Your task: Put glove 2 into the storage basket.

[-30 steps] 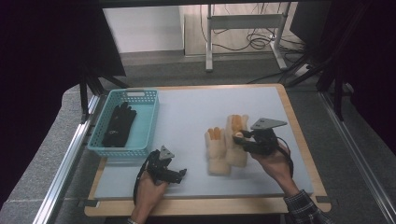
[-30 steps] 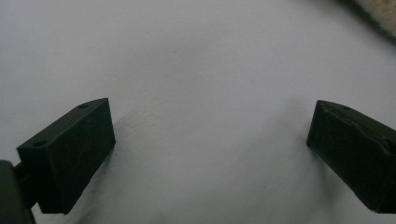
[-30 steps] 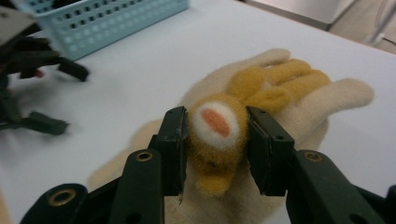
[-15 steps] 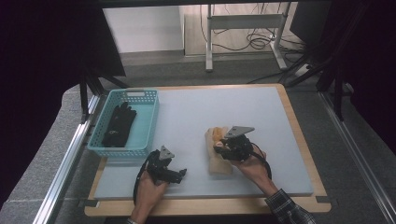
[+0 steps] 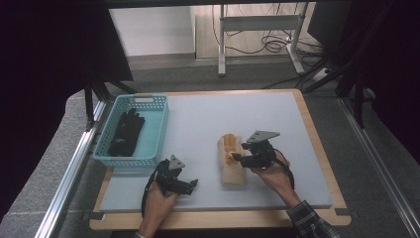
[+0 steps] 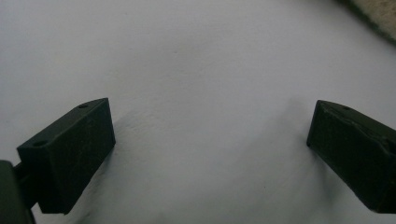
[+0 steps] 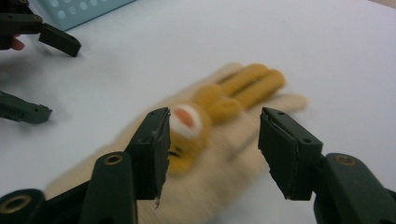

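Observation:
A beige glove [image 5: 231, 166] with orange fingers lies on the pale mat [image 5: 208, 116], right of centre. My right gripper [image 5: 237, 157] hangs over its right side, open. In the right gripper view the jaws straddle the glove [image 7: 233, 154] with an orange and white patch between them, and my right gripper [image 7: 215, 121] holds nothing. My left gripper [image 5: 192, 184] rests on the mat near the front edge, left of the glove, open and empty. In its own view my left gripper [image 6: 210, 121] stands over bare mat, with an edge of the glove [image 6: 378, 14] at the top right corner.
A teal plastic basket [image 5: 154, 130] sits at the mat's left side and holds a black pair of gloves [image 5: 126, 131]. A wooden rim [image 5: 317, 134] frames the mat. Metal rails run along both sides, and a table frame with cables stands beyond.
My right gripper has moved left and slightly nearer, over the beige gloves. Two gloves lay side by side before; now I see one pile. The left gripper has stayed put.

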A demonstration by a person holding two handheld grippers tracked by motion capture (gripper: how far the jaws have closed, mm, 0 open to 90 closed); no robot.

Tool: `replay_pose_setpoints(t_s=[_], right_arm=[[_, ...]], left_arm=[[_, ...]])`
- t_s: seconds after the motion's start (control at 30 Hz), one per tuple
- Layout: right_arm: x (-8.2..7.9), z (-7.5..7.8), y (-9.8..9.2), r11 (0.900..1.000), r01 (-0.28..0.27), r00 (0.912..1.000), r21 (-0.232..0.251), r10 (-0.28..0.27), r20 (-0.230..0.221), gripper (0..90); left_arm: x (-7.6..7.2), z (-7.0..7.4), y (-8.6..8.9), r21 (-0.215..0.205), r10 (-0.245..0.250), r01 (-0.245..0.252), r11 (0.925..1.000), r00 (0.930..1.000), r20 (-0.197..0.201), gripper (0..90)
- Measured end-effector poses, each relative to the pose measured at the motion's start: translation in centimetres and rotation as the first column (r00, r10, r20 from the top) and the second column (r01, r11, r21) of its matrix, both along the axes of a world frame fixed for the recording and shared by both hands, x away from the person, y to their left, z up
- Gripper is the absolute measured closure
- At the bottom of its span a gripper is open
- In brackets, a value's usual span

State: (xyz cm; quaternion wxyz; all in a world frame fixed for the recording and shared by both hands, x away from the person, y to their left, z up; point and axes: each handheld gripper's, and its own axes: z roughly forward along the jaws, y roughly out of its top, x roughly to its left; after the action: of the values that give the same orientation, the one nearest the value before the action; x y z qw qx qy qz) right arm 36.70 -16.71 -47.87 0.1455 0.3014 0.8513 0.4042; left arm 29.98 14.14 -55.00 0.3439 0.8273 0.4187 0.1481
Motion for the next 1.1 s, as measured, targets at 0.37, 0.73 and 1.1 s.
replay_pose_setpoints(t_s=[0.37, 0.73, 1.1], right_arm=[[-1.1, -2.2, -4.1, 1.0, 0.028, 0.9966, -0.006, -0.028, -0.077, 84.1], [-3.4, -4.1, -3.7, 0.998, -0.044, 0.9949, -0.035, 0.041, -0.093, 88.3], [-4.1, -5.0, -2.1, 0.996, -0.085, 0.9917, -0.034, 0.081, -0.1, 88.2]], left_arm=[[0.0, 0.0, 0.0, -0.001, 0.002, -0.002, 1.0, 1.0, -0.001, 1.2], [0.0, 0.0, 0.0, -0.002, 0.002, -0.002, 1.0, 1.0, 0.0, 1.2], [0.0, 0.0, 0.0, -0.001, 0.002, -0.002, 1.0, 1.0, 0.0, 1.2]])
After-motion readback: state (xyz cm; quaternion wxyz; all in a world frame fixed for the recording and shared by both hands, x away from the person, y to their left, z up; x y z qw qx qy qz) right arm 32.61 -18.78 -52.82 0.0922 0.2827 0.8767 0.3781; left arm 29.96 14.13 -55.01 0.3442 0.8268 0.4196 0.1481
